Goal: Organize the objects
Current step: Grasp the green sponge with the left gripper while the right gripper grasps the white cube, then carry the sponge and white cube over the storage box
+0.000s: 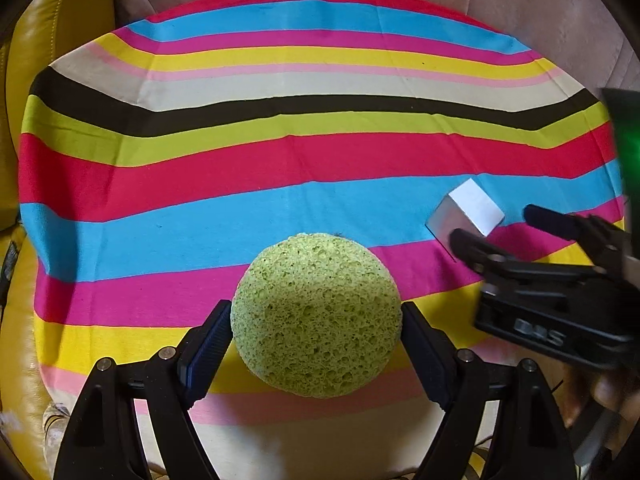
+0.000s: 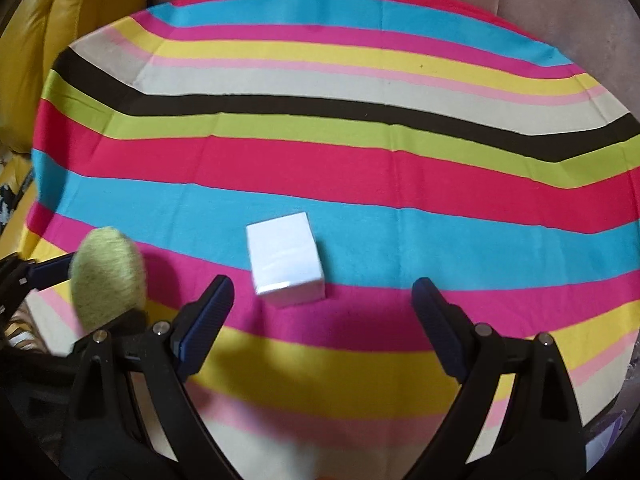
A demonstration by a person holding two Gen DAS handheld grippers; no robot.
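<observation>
A round green sponge (image 1: 316, 312) sits between the pads of my left gripper (image 1: 316, 306), which is shut on its two sides. In the right wrist view the same sponge (image 2: 106, 276) shows blurred at the left, held over the striped cloth (image 2: 360, 160). A small white box (image 2: 286, 260) lies on the blue and pink stripes. My right gripper (image 2: 322, 284) is open, its fingertips just short of the box, which lies ahead, left of the middle of the gap. From the left wrist view the right gripper (image 1: 492, 226) reaches in from the right, with the white box (image 1: 468, 210) at its tips.
The striped cloth (image 1: 280, 160) covers a round-looking surface. A yellow leather seat (image 1: 44, 40) stands at the left and beige fabric (image 1: 520, 8) behind. The far stripes of the cloth carry nothing.
</observation>
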